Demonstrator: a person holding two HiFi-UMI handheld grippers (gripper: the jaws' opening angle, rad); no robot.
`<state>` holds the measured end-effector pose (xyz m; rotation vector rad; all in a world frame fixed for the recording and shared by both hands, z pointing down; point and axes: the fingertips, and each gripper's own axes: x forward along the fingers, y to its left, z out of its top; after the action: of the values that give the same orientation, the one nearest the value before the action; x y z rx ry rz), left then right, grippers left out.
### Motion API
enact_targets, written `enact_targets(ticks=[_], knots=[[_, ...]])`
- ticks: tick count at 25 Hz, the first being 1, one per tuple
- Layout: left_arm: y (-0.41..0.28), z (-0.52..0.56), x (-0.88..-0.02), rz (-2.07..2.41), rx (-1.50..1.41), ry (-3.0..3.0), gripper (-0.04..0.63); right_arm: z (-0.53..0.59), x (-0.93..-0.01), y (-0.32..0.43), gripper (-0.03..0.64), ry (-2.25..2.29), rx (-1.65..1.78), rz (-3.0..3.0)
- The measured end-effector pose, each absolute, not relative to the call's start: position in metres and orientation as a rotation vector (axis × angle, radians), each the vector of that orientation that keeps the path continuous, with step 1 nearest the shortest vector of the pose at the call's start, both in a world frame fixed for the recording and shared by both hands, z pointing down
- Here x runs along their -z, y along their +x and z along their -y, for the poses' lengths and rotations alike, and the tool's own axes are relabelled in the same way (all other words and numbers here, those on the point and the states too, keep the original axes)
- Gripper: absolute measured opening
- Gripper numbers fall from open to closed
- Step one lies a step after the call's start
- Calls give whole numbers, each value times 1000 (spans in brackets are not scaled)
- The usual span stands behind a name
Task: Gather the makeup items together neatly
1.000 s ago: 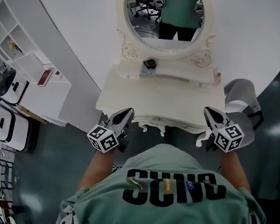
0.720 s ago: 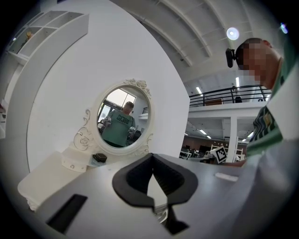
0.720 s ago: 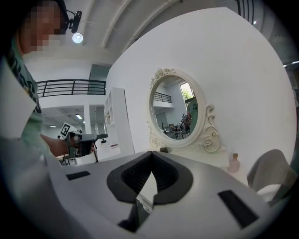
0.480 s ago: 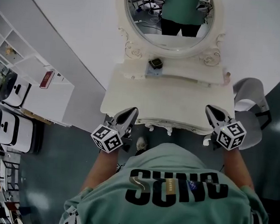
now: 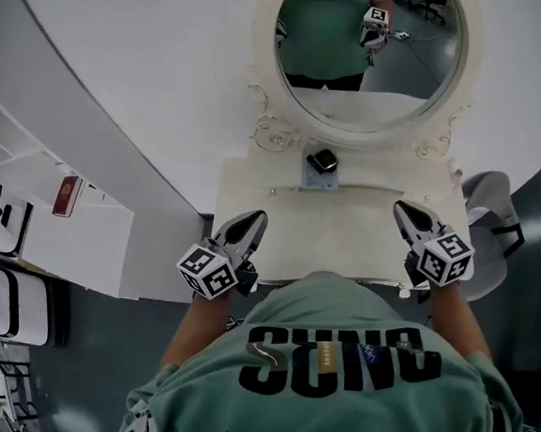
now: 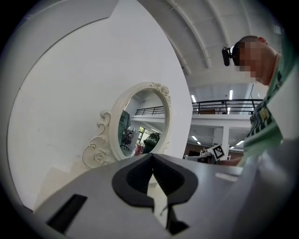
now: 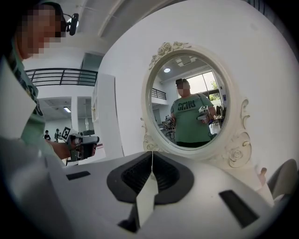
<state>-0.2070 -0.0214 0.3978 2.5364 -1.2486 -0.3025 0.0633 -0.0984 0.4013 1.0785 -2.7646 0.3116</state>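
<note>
Cream-white and scrolled, the vanity's tabletop (image 5: 344,236) is lying bare in front of the person, with the oval mirror (image 5: 365,54) rising behind it. The left claw (image 5: 253,218) and right claw (image 5: 401,210) are hovering over its near edge, each with jaws pressed together on nothing. A small dark makeup item (image 5: 322,159) is sitting on the raised shelf (image 5: 396,179) under the mirror, beyond and between the claws and about equally near both. Its long axis is too small to tell.

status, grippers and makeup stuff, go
Left gripper and right gripper shut, empty, at vanity front edge. Small dark case below mirror, untouched. Nothing blocking.
</note>
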Motion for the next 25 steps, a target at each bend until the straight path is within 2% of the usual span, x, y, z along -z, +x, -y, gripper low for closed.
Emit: enact_targets(ticks=[5, 10, 18, 22, 25], knots=[[-266, 70, -406, 1172, 244, 2567, -2, 146, -401, -2, -12, 1119, -326, 2723], [-289, 110, -418, 1165, 261, 2537, -2, 182, -420, -36, -4, 1052, -341, 2674], [-269, 144, -440, 1249, 267, 2430, -2, 245, -465, -45, 72, 882, -399, 2618], [-255, 156, -451, 1290, 259, 2384, -2, 269, -497, -59, 136, 808, -410, 2568], [-245, 160, -460, 1284, 227, 2376, -2, 284, -528, -78, 212, 764, -425, 2503]])
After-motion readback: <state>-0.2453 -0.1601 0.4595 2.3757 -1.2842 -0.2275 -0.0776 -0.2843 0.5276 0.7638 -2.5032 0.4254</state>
